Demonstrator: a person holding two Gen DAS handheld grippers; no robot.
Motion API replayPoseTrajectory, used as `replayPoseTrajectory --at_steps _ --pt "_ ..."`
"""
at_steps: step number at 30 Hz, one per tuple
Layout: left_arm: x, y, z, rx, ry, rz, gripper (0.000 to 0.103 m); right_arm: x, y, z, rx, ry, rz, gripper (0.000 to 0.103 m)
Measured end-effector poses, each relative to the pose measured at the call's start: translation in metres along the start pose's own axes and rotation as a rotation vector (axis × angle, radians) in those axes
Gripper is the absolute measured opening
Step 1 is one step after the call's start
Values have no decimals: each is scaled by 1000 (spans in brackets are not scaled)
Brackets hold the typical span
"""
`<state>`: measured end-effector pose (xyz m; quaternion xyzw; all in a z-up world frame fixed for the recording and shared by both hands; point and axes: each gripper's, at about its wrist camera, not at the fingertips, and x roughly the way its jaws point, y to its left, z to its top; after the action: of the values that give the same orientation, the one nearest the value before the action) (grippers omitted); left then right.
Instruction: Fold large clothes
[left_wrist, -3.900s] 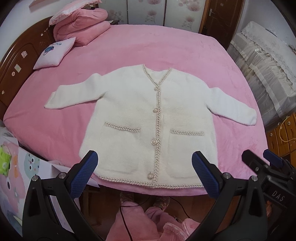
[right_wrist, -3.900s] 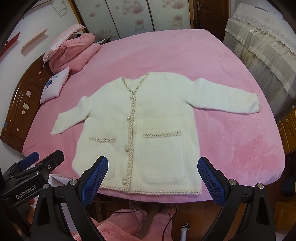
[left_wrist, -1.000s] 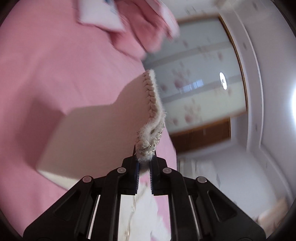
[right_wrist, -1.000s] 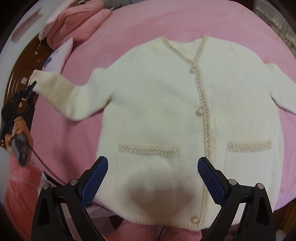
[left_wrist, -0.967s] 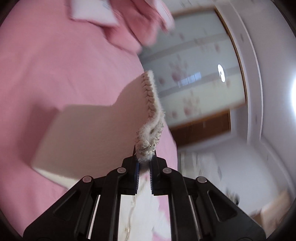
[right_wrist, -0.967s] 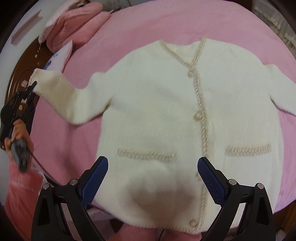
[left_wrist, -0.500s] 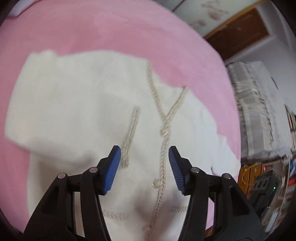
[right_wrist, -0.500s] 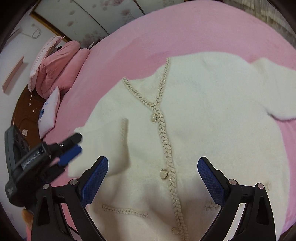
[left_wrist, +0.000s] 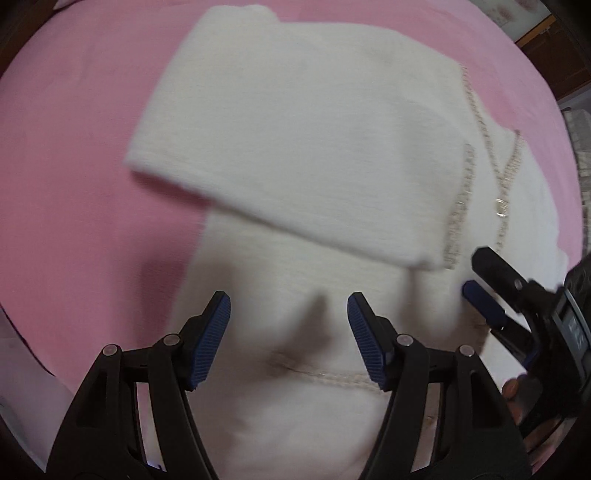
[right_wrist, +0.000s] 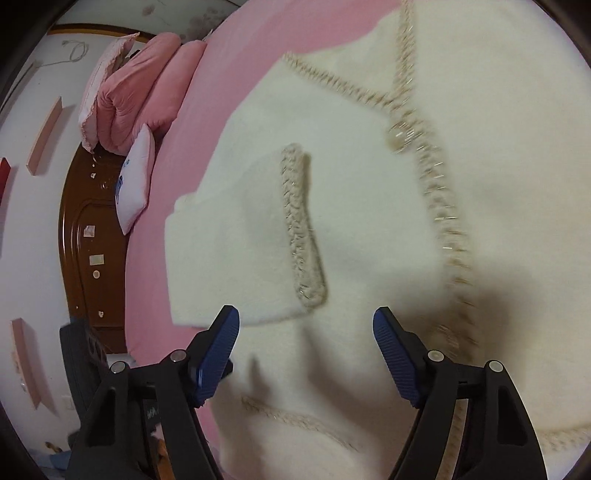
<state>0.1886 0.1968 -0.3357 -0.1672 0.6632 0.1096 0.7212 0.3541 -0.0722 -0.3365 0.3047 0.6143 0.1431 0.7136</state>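
Sleeve-fold step on the fluffy cream braid-trimmed cardigan (left_wrist: 332, 155) lying flat on the pink bed (left_wrist: 74, 166): near sleeve (right_wrist: 236, 251) lies across its chest; left gripper (left_wrist: 289, 341), fingers just spreading, and right gripper (right_wrist: 306, 354), fingers narrowing, both empty above its lower front, likely a hem pinch next.

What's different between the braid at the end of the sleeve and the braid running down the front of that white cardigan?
The cuff braid is a short strip; the front braid is a long line running down from the neckline. The cuff braid ends the folded sleeve lying across the chest; the front braid edges the cardigan opening. The front braid carries a button; the cuff braid shows none. Both are beige and plaited.
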Motion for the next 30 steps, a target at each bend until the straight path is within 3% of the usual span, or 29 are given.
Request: replayPoseTrajectory --at_steps 5,6,7,8,10,13,16,20,25,30 --pt "3 28 8 -61 1 49 63 49 8 17 -8 36 -141 54" --pt "4 33 10 -82 10 50 63 52 13 20 -21 34 -135 40" --pt "2 36 12 -100 8 43 63 54 18 22 -29 35 -105 32" --pt "2 40 13 -121 -1 33 63 57 22 24 -30 39 -107 32" --pt "3 46 15 -149 -19 24 63 62 30 28 -53 53 -108 13" --pt "10 54 17 -167 -15 41 63 44 44 36 -89 20 -79 12" --pt "18 63 13 -165 25 77 63 -1 53 47 -95 -91 9 11" --pt "25 66 12 -193 9 77 63 -69 56 51 -118 -233 -5 11" --pt "25 74 7 -190 -6 96 63 -142 22 47 -172 -349 -170 11" --pt "23 89 -3 -204 -20 135 63 -164 -56 53 -72 -304 -342 12"
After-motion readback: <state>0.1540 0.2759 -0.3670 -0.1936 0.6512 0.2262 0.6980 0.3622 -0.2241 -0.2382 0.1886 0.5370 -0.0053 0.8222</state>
